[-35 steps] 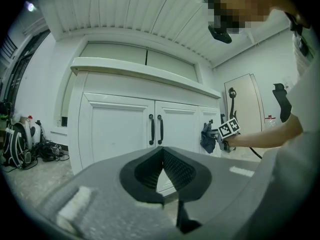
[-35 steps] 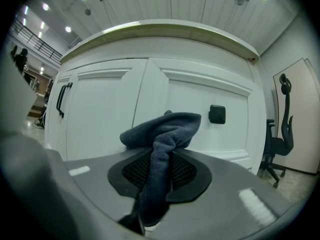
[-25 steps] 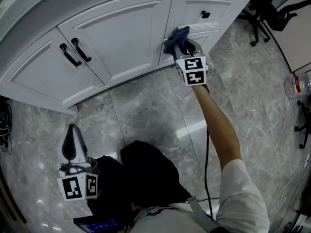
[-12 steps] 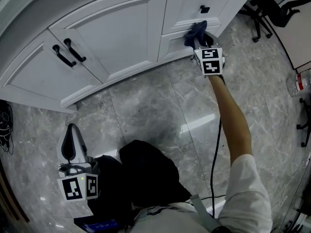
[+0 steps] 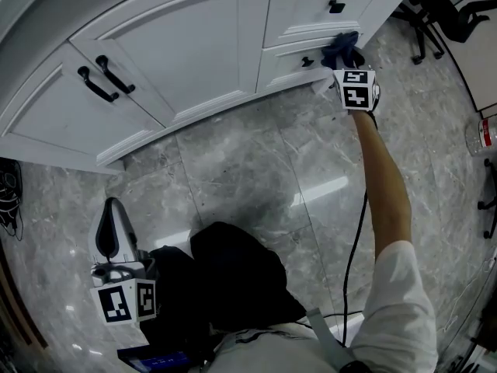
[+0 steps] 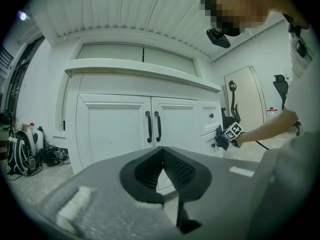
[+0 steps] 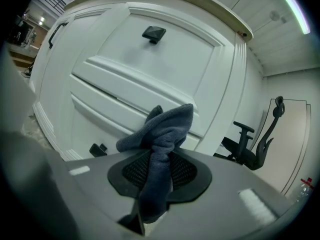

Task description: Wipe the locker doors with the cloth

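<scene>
Cloth (image 7: pixel 163 134) in right hand-held gripper (image 7: pixel 160 176)

Grey marbled floor tiles (image 5: pixel 233 162) are spread right across the head view, and a bright glare is caught on them near the centre. Black office chairs (image 5: pixel 454 18) are parked at two o'clock. A red-labelled bottle (image 5: pixel 485 137) is spotted at three, tangled cables (image 5: pixel 8 200) at nine. Overhead, a white planked ceiling (image 6: pixel 130 9) is lit by a strip light (image 7: pixel 292 9).

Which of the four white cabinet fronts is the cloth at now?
The lower small drawer front at the right: the blue cloth sits beside its black knob, below the upper drawer, away from the long-handled doors.
</scene>
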A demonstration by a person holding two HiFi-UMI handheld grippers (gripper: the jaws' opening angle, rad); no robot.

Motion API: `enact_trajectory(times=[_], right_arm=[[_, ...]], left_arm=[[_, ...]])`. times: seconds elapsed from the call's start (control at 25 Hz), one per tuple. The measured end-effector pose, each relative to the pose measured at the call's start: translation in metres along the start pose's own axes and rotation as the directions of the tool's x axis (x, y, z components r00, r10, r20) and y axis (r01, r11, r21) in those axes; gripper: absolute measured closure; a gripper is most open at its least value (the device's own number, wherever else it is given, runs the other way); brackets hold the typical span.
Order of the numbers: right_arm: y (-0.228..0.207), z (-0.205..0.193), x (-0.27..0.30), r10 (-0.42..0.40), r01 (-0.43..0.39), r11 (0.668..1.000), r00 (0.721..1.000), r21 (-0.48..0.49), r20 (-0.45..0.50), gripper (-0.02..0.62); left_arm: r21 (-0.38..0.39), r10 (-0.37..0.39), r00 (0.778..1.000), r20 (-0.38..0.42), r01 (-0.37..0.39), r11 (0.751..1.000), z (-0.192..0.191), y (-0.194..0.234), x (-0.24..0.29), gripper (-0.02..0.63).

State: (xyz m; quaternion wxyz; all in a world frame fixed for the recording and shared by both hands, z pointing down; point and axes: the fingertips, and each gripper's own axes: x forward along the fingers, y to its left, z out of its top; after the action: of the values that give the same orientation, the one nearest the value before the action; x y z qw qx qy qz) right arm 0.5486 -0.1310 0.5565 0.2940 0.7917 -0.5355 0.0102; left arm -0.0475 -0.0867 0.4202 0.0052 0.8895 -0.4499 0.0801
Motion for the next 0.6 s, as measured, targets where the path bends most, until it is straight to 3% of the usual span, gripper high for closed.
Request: enact_trajectory(times=[0.36,0.6], right_arm=[[0.017,-0.042,0.022,0.004,0.002,0.998,0.997,0.068,-0.083,0.509],[0.034,-0.071,0.033,0.036,-0.03,0.998,0.988,0.046,-0.147,0.509]], left_arm=[[0.013,0.018,1.0,-0.018,-0.017,1.0,-0.004,0.006,-0.001,0.603],[0.019,0.024,0.999,-0.03,-0.023,1.0,-0.01,0.008,-0.002,0.603]])
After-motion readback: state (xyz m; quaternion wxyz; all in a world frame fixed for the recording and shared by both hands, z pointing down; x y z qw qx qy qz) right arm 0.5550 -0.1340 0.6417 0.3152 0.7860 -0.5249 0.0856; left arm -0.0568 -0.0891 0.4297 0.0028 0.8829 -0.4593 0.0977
